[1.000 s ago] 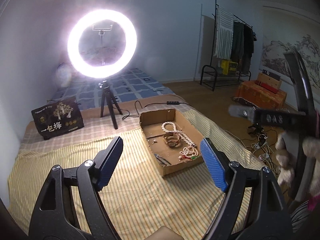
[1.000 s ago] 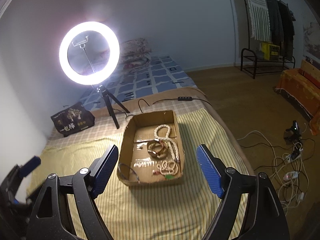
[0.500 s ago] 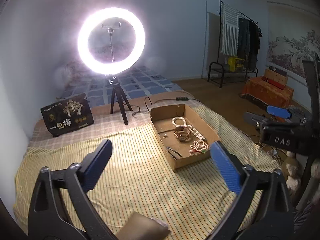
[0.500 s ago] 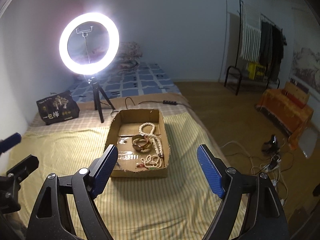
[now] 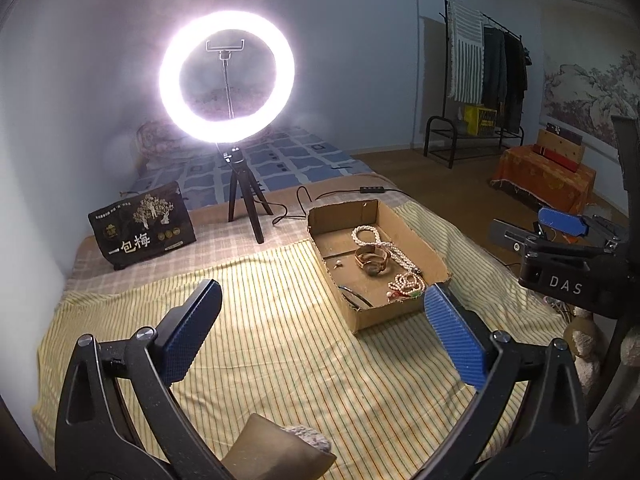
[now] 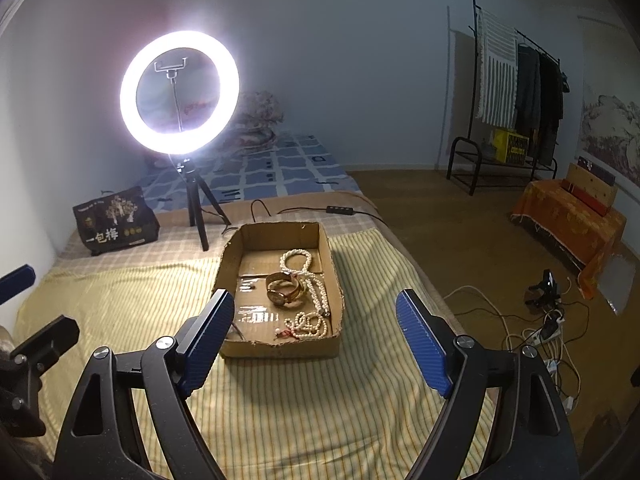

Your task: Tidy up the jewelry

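An open cardboard box (image 5: pixel 400 312) (image 6: pixel 280 350) lies on the yellow striped bedspread (image 5: pixel 280 360). Inside it are a white pearl necklace (image 5: pixel 366 234) (image 6: pixel 296 260), a brown watch (image 5: pixel 372 260) (image 6: pixel 284 290), a pale bead bracelet (image 5: pixel 406 284) (image 6: pixel 308 324) and a few small pieces. My left gripper (image 5: pixel 320 288) hovers open over the bedspread, left of and short of the box, holding nothing. My right gripper (image 6: pixel 314 294) is open and empty too, with the box straight ahead between its fingers. One of its blue pads (image 5: pixel 560 216) shows at the right of the left wrist view.
A lit ring light (image 5: pixel 226 76) on a small tripod and a black printed bag (image 5: pixel 142 226) stand behind the box. Its cable (image 5: pixel 340 192) runs across the bed. A tan cushion (image 5: pixel 276 452) lies near me. Floor cables (image 6: pixel 540 332), a clothes rack (image 6: pixel 516 92) and an orange-draped box (image 6: pixel 568 216) are to the right.
My left jaws have spread wider, and the box has slid right in that view. My right gripper has swung so the box sits centred and closer between its fingers.
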